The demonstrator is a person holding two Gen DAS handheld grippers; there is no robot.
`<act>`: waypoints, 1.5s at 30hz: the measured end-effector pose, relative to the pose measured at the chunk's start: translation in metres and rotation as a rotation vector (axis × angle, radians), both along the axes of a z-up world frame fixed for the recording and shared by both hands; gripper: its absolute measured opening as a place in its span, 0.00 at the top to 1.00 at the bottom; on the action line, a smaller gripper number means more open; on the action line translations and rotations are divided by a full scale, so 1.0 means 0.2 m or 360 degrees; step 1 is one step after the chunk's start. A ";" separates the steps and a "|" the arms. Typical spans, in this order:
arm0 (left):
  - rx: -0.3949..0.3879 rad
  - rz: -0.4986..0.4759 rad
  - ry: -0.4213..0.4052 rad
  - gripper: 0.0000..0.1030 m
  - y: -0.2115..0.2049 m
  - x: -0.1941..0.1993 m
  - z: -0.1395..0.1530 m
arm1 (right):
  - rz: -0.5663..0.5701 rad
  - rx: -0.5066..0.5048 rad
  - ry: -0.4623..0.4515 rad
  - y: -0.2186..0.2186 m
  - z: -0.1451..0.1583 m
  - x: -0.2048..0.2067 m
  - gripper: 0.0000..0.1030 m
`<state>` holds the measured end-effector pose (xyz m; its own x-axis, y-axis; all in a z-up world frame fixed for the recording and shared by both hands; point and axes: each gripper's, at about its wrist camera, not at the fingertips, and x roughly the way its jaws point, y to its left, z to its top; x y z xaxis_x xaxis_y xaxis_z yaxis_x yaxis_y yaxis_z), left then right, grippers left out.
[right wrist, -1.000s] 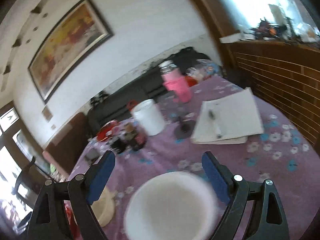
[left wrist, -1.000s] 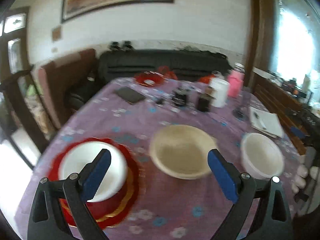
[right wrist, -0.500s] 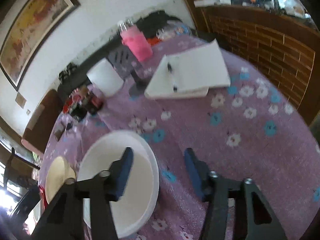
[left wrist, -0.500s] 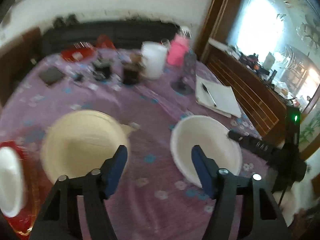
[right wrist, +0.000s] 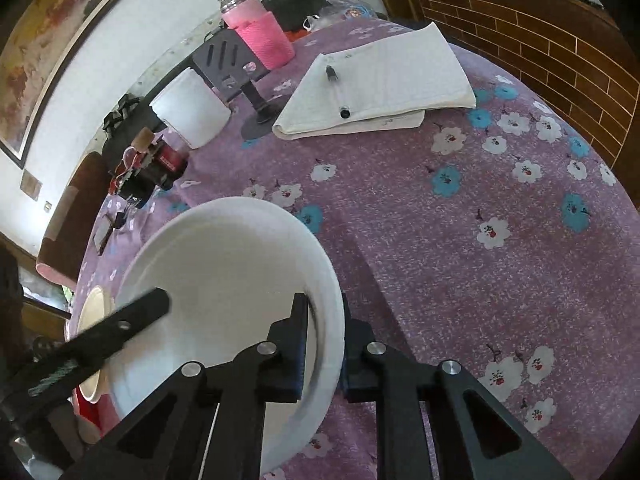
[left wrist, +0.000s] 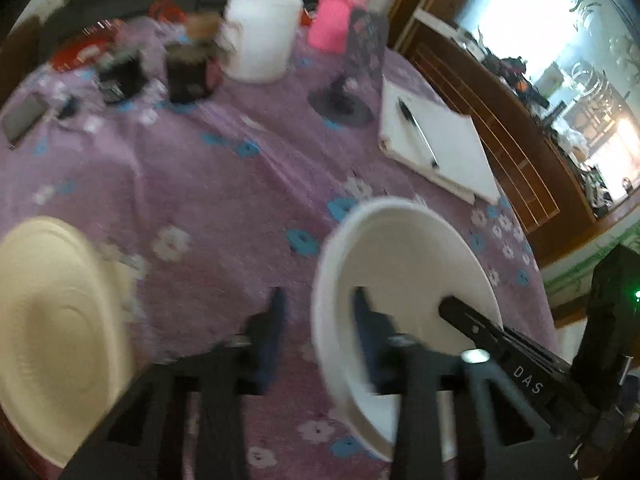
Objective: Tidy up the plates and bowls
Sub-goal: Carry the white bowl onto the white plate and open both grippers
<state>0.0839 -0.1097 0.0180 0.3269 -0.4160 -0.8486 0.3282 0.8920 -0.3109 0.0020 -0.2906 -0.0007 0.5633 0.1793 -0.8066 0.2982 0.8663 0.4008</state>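
A white bowl point(left wrist: 416, 264) sits on the purple flowered tablecloth point(left wrist: 224, 184). My left gripper point(left wrist: 318, 312) straddles its left rim, one finger outside and one inside, nearly closed on it. My right gripper point(right wrist: 325, 340) straddles the bowl's point(right wrist: 224, 272) right rim the same way, jaws close around it. The right gripper's finger also shows inside the bowl in the left wrist view point(left wrist: 476, 324). A cream plate point(left wrist: 56, 320) lies to the left. A second white bowl on a red plate point(right wrist: 90, 404) shows at the far left edge.
A notebook with a pen point(right wrist: 380, 84) lies beyond the bowl. A white tub point(left wrist: 260, 36), a pink bottle point(left wrist: 340, 20), a dark stand point(left wrist: 344, 100), dark jars point(left wrist: 192, 72) and a phone point(left wrist: 22, 120) stand at the back. A wooden cabinet point(right wrist: 540, 40) borders the table's right.
Both grippers have come down onto the white bowl from opposite sides and narrowed their jaws from wide open to close around its rim. The left view swung right, away from the red plate.
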 end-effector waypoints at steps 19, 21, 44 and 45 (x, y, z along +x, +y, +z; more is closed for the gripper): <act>0.0117 0.0176 -0.0289 0.93 0.25 -0.26 0.23 | 0.0237 0.0058 -0.0430 0.25 0.19 -0.08 0.88; 0.0100 0.0223 -0.0296 0.93 0.32 -0.30 0.24 | 0.0292 0.0043 -0.0479 0.32 0.22 -0.11 0.88; 0.0122 0.0903 -0.0561 0.93 1.71 -0.83 0.62 | 0.1032 -0.0097 -0.0547 1.76 0.63 -0.23 0.88; 0.0125 0.0919 -0.0544 0.93 1.75 -0.82 0.60 | 0.1056 -0.0120 -0.0534 1.83 0.61 -0.21 0.88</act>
<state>-0.0791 0.2394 0.1388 0.7338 -0.0354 -0.6784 -0.1394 0.9696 -0.2013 -0.0409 0.0745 0.1208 0.5740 0.5184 -0.6339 -0.4246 0.8503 0.3108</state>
